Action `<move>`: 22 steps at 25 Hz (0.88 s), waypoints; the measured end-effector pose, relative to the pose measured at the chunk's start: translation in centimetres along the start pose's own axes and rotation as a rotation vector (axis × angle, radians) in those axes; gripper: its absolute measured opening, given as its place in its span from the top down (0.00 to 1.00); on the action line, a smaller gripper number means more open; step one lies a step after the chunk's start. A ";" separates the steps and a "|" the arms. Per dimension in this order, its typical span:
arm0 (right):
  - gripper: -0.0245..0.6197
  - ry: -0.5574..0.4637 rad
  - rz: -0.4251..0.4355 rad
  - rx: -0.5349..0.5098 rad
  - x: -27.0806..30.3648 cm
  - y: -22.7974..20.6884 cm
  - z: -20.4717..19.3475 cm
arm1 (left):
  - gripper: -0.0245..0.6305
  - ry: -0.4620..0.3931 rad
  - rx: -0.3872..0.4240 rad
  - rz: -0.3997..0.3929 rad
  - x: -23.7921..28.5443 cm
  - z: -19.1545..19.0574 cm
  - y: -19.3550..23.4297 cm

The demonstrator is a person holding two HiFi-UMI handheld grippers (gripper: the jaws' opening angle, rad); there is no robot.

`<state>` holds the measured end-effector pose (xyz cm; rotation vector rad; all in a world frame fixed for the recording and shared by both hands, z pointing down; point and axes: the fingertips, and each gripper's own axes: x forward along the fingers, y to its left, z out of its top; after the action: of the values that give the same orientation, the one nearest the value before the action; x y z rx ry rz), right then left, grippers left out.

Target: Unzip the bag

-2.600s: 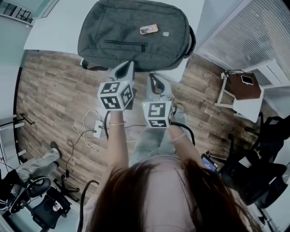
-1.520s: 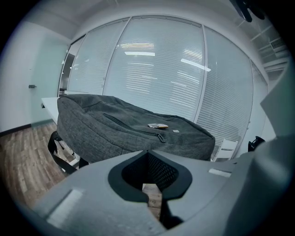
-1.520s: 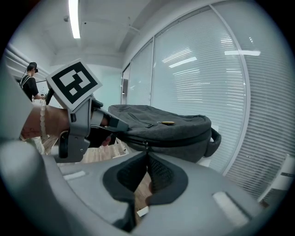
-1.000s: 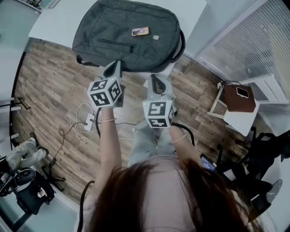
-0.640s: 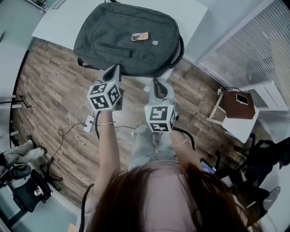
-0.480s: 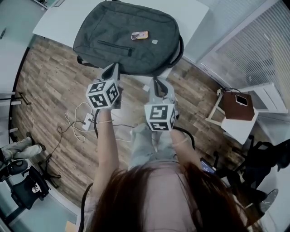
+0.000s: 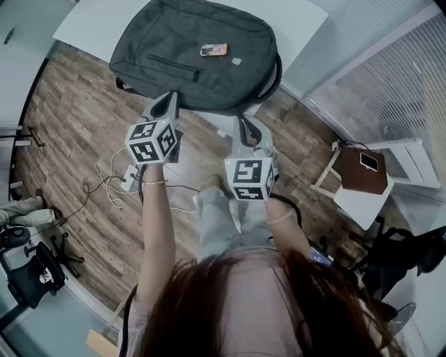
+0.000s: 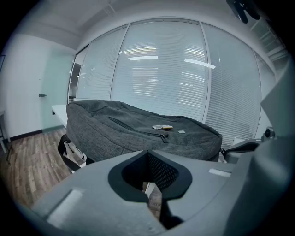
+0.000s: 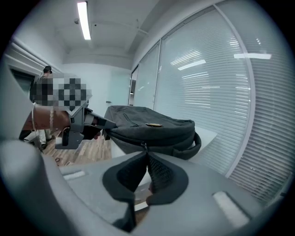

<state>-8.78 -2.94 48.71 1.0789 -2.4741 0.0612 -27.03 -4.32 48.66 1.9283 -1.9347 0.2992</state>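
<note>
Overhead, grey backpack (image 7: 188, 66) on white table (image 7: 94, 21), its label (image 7: 237, 61) unreadable, left claw (image 7: 168, 97) and right claw (image 7: 242, 120) both closed

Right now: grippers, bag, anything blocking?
Left gripper and right gripper shut, empty. Bag flat on white table, just ahead of both, front pocket zip closed, small card on top. Nothing in the way.

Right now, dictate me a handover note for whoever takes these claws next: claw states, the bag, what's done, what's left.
Left claw: shut, empty, short of the bag.
Right claw: shut, empty, tips close to a zipper pull on the bag's near edge.
Bag lies flat on the white table, visible zippers closed.
Done: nothing unzipped. Left: grip the pull, unzip.
</note>
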 end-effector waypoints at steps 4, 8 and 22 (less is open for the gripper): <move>0.94 0.002 0.009 -0.014 -0.1 -1.0 -0.2 | 0.95 -0.011 0.000 0.016 0.1 -0.1 -0.1; 0.94 -0.004 0.020 -0.020 -0.1 -1.7 -0.1 | 0.95 -0.018 -0.003 0.034 0.0 -0.1 -0.1; 0.95 -0.026 0.111 -0.021 -0.7 -3.7 -0.1 | 0.95 -0.057 0.012 0.095 -0.3 0.1 -0.5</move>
<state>-5.70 -4.99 47.98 0.9391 -2.5507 0.0544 -26.60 -4.08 48.37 1.8742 -2.0700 0.2863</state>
